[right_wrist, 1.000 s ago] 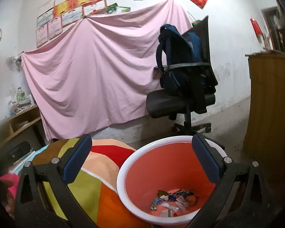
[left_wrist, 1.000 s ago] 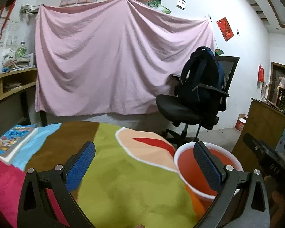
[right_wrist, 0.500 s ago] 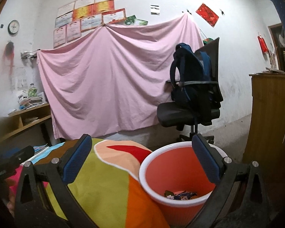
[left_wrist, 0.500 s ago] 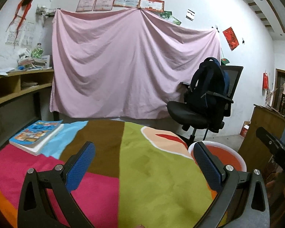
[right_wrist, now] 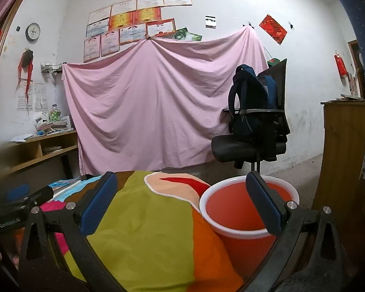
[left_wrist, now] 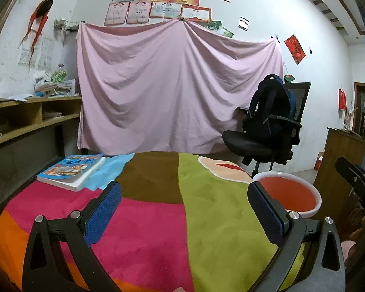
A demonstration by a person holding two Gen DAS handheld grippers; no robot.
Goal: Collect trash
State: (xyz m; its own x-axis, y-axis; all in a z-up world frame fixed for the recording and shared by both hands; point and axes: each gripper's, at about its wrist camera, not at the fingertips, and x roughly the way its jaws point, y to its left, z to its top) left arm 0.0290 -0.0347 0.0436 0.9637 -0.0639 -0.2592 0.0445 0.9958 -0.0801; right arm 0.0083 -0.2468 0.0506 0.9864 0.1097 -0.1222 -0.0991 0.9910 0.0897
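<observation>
A red trash bin with a white rim (left_wrist: 288, 193) (right_wrist: 238, 209) stands beside the right edge of a table covered by a many-coloured cloth (left_wrist: 172, 209) (right_wrist: 146, 221). From here its inside bottom is hidden, so no trash shows. My left gripper (left_wrist: 182, 209) hovers open over the cloth, nothing between its blue pads. My right gripper (right_wrist: 180, 204) is open too, low near the table's right edge, with its right finger (right_wrist: 262, 206) in front of the bin. The left gripper's body (right_wrist: 14, 209) shows at the left of the right wrist view.
A book (left_wrist: 71, 170) lies on the cloth at the far left. Behind the table hangs a pink sheet (left_wrist: 172, 92). An office chair with a dark backpack (left_wrist: 267, 124) stands at the right, a wooden cabinet (right_wrist: 340, 155) further right, wooden shelves (left_wrist: 24, 119) along the left wall.
Both grippers have pulled back and tilted up. The bin has slid lower and to the right in both views; the wrappers inside it are no longer visible. Both stay open.
</observation>
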